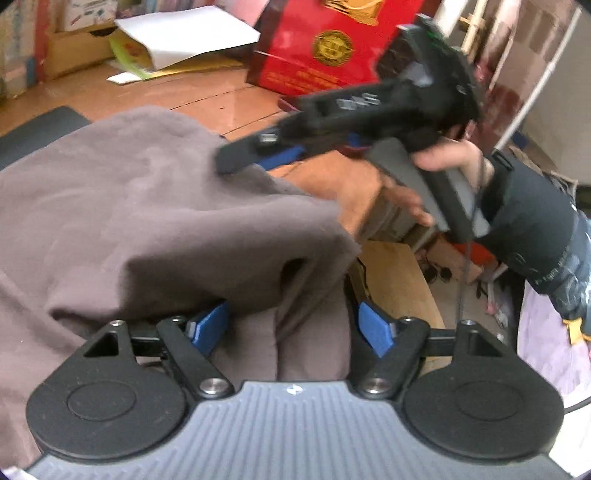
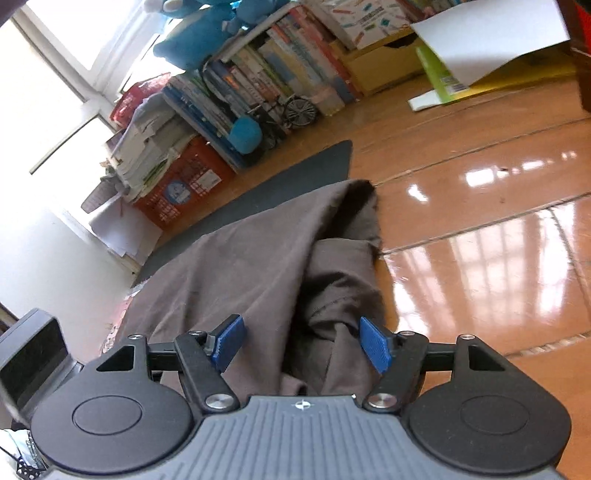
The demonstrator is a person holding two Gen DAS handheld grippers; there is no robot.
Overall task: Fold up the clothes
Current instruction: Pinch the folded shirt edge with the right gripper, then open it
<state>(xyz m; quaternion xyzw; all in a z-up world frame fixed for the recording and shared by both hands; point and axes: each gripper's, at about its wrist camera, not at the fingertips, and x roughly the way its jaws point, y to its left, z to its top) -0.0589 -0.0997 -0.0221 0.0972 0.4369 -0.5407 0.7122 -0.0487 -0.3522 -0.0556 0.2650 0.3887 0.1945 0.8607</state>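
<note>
Hand-held gripper, left [image 1: 290,325] and right [image 2: 301,343], both spread apart over brown cloth [image 2: 258,258] bunched near counter [image 2: 480,258] edge; soft, limp, light—pinch hem corners.

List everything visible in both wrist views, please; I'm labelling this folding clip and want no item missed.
Grey-brown cloth garment: one, bunched on the table, between both grippers' fingers.
Dark grey mat: one, under the garment's far end.
Glossy wooden table: one, orange-brown.
Red gift box with gold emblem: one, far table edge.
White paper sheet: one, on yellow-green folders.
Row of books: many, mixed colours, along the wall.
Blue plush toys: several, on and beside the books.
Orange-red crate: one, under paper stacks.
Left gripper: black, blue pads, open.
Right gripper: same, open.
Person's hand: one, black sleeve, holding the right gripper's handle.
</note>
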